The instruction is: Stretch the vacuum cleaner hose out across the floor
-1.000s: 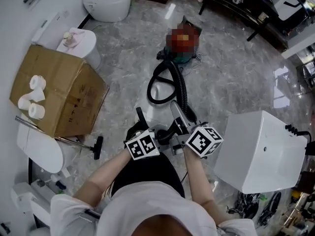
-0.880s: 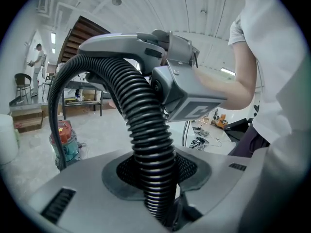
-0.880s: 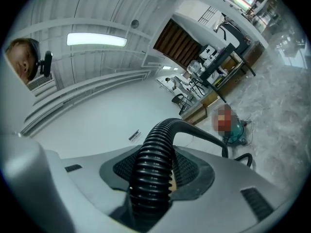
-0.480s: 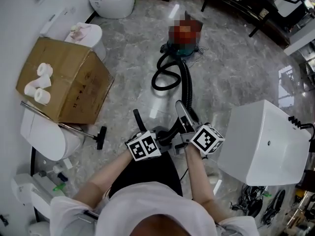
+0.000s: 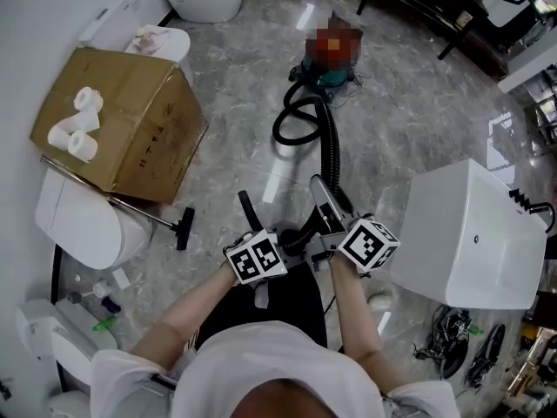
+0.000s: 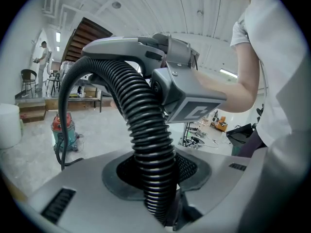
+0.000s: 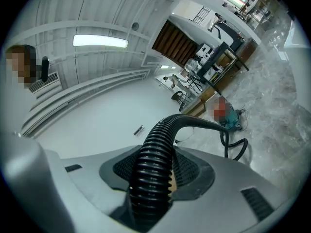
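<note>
Left gripper (image 6: 156, 178): you have it clamped on the ribbed black vacuum hose (image 5: 330, 151), jaws pressing the corrugations.
Right gripper (image 7: 148, 178): you have it closed on the same hose, on the side nearer the vacuum cleaner canister (image 5: 331, 78) than your left one.
Canister: it sits on the marble floor well away from you, at the far end of the hose.
Hose path: it leaves the canister, curls into one loop (image 5: 296, 124) just beside it, then runs fairly straight away from the canister to your grippers.
Done so far: by the look of it, most of the hose already lies drawn out from the canister toward you.
Left to do: the loop beside the canister is not yet pulled flat, so I judge you about two-thirds along.
Hose at your grippers: the end farthest from the canister is raised off the floor and passes through both sets of jaws, bending between them.
</note>
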Demonstrator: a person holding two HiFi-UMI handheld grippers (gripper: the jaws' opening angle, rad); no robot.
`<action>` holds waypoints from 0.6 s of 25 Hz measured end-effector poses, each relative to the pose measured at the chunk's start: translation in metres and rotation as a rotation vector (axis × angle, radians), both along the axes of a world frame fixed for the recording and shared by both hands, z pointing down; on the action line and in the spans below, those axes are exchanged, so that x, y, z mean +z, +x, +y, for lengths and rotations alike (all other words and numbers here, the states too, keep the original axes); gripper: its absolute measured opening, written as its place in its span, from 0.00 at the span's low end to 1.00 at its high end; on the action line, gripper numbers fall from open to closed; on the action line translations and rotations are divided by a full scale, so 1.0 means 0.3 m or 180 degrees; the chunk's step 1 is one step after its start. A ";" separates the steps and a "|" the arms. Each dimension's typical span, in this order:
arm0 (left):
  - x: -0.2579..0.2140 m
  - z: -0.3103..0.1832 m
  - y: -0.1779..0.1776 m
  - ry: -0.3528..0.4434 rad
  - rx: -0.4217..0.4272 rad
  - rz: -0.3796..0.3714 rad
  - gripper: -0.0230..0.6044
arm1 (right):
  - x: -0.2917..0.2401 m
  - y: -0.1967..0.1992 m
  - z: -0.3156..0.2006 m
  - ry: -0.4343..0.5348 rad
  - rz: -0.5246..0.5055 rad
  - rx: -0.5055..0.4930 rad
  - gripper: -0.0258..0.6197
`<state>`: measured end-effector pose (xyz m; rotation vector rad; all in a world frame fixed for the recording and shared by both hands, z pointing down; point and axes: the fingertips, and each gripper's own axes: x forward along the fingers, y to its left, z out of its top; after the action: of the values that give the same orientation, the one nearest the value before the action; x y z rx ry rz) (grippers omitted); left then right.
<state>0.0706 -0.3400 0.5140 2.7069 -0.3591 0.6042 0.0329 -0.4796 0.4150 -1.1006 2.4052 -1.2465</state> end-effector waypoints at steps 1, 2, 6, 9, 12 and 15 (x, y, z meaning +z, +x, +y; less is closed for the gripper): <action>-0.002 0.054 -0.026 0.0017 0.0012 0.0003 0.28 | -0.003 -0.024 0.055 0.0012 0.0005 0.0017 0.33; -0.003 0.113 -0.051 0.0028 0.0026 0.0007 0.28 | -0.007 -0.047 0.115 0.0024 0.0011 0.0041 0.33; -0.019 0.365 -0.138 0.0033 0.0152 0.0057 0.28 | -0.039 -0.118 0.365 0.0110 0.0022 0.0180 0.33; -0.030 0.517 -0.194 0.0084 0.0250 0.0074 0.28 | -0.060 -0.157 0.518 0.0184 -0.0008 0.0276 0.33; -0.034 0.637 -0.220 0.0139 0.0340 0.0041 0.28 | -0.066 -0.167 0.641 0.0196 -0.0052 0.0372 0.33; -0.035 0.736 -0.236 0.0134 0.0391 0.0046 0.28 | -0.061 -0.176 0.740 0.0188 -0.0024 0.0421 0.33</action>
<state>-0.0004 -0.1194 0.5034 2.7878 -0.2052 0.6166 -0.0199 -0.2575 0.3967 -1.2134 2.3062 -1.1284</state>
